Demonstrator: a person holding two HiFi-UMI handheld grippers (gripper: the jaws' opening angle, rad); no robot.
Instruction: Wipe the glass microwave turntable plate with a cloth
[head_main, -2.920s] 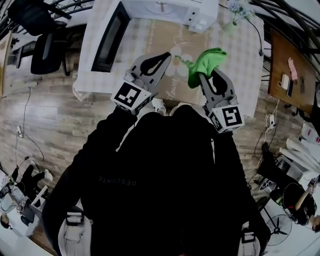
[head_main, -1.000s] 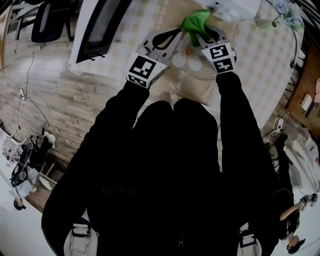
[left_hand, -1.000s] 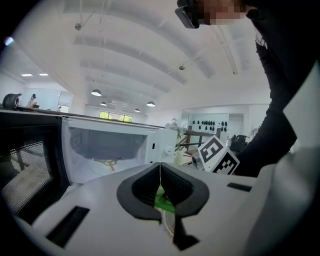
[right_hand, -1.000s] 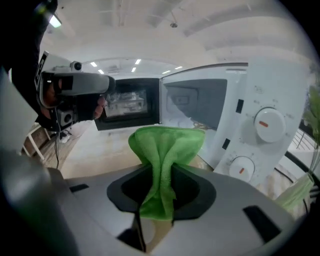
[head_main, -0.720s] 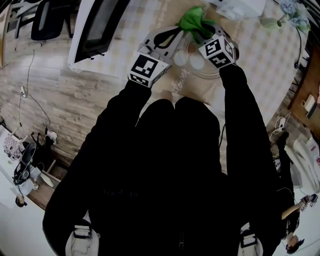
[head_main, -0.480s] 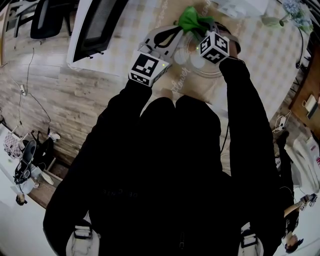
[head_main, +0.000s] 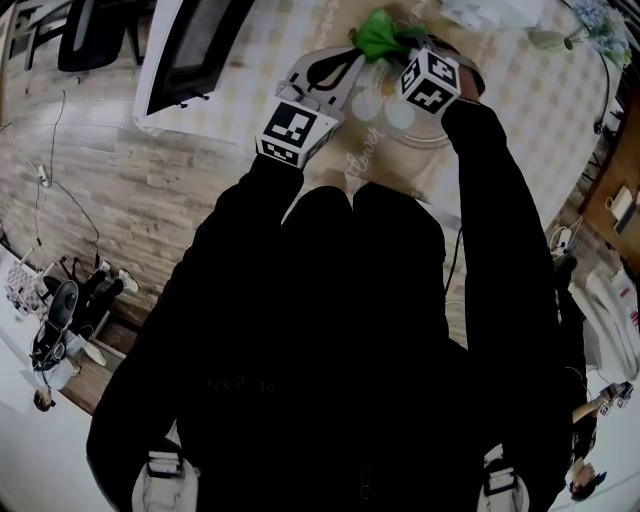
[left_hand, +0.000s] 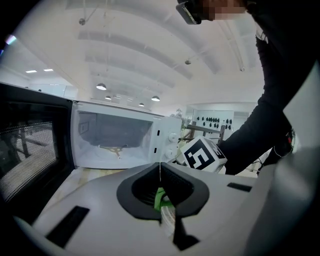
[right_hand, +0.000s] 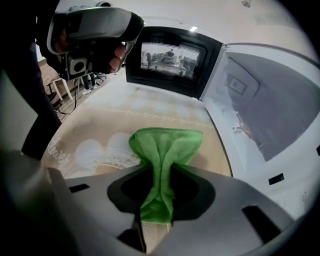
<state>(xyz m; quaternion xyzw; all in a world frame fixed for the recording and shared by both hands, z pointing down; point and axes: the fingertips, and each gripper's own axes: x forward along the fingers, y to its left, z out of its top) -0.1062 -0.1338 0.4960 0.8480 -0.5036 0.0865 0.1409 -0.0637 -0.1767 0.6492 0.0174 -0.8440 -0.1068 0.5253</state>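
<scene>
1. Right gripper (right_hand: 161, 169): we find its jaws pinching the cloth (right_hand: 166, 148). The green fabric is bunched narrow between the tips and fans out beyond them.
2. Cloth: its free end hangs over the plate (right_hand: 113, 159) at that plate's far side, toward the microwave (right_hand: 270, 95). We cannot tell whether it is touching the glass.
3. Plate: clear glass, lying flat on a beige mat (right_hand: 95, 122) printed with pale circles and lettering. In the head view it sits on the table (head_main: 525, 115) just in front of the microwave, under both grippers.
4. Left gripper (left_hand: 160, 170): we see the jaw tips pressed together in a thin line. Through the opening behind the tips we see a strip of green and a pale patch that we cannot identify. In the head view its tips lie at the plate's left edge, near the cloth.
5. Marker cube (left_hand: 200, 154) of the right gripper: close beside the left gripper.
6. Microwave: white, with its door (left_hand: 27, 150) swung wide open and the cavity showing.
</scene>
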